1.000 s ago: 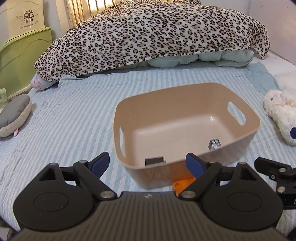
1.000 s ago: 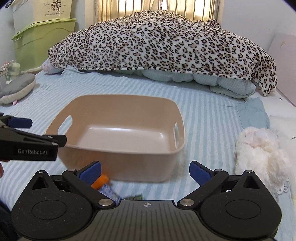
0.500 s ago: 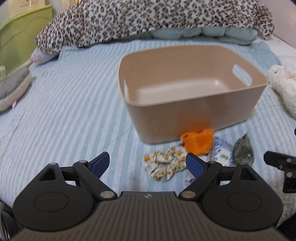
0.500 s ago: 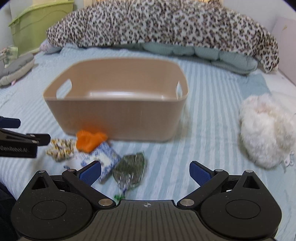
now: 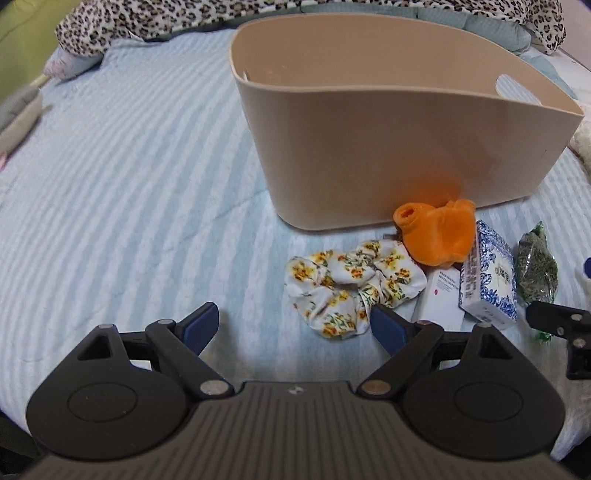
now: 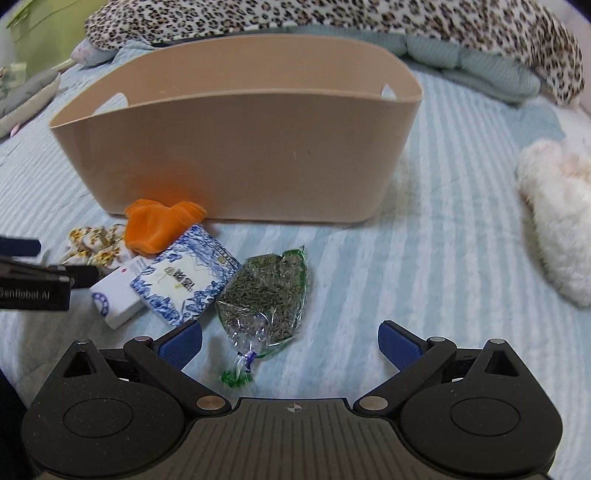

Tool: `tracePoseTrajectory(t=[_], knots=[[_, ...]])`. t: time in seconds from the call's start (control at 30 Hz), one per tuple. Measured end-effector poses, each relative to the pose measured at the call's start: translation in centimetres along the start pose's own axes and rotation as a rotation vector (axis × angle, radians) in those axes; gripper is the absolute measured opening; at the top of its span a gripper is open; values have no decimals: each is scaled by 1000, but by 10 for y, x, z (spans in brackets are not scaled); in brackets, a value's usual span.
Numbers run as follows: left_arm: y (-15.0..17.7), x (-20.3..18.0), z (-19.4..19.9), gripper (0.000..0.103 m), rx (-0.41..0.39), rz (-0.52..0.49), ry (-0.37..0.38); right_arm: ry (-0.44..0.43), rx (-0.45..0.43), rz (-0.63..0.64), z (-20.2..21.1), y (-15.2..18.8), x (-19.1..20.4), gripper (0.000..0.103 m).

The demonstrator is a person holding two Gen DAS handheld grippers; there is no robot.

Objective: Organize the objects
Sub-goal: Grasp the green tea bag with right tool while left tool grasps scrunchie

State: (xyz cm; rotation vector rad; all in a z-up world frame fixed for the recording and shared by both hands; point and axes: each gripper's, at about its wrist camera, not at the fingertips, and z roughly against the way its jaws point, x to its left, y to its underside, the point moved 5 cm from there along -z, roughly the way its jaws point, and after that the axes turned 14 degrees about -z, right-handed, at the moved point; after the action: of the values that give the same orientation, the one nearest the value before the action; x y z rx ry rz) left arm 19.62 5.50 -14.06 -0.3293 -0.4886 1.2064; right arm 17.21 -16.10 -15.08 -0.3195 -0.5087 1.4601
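A beige plastic bin (image 5: 388,147) (image 6: 236,155) stands on the striped bed. In front of it lie a floral scrunchie (image 5: 354,288) (image 6: 92,245), an orange cloth (image 5: 439,236) (image 6: 159,225), a small white box (image 5: 443,299) (image 6: 114,295), a blue-and-white patterned box (image 5: 487,273) (image 6: 184,275) and a clear bag of dried green herbs (image 5: 535,266) (image 6: 266,295). My left gripper (image 5: 295,325) is open just before the scrunchie, nothing between its fingers. My right gripper (image 6: 290,339) is open low over the bed, the herb bag's knotted end lying between its fingers, untouched.
A leopard-print blanket (image 6: 332,22) is heaped behind the bin. A white fluffy plush (image 6: 557,218) lies at the right. A grey soft toy (image 5: 18,114) rests at the left edge, with a green storage box (image 6: 40,29) beyond it.
Both grippers have dropped toward the bed and tilted down. The bin's inside has gone out of sight and the pile of small objects in front of it has come into view.
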Motion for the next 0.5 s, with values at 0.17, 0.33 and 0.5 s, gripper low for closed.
tracePoseTrajectory(t=[0.17, 0.33, 0.5], knots=[[-4, -6, -6, 89, -43, -20, -16, -6, -3, -8, -13, 1, 2, 101], [-11, -14, -5, 68, -88, -39, 18, -20, -10, 2, -19, 4, 4, 94], [-14, -27, -2, 28, -124, -114, 20, -44, -29, 20, -16, 6, 10, 74]])
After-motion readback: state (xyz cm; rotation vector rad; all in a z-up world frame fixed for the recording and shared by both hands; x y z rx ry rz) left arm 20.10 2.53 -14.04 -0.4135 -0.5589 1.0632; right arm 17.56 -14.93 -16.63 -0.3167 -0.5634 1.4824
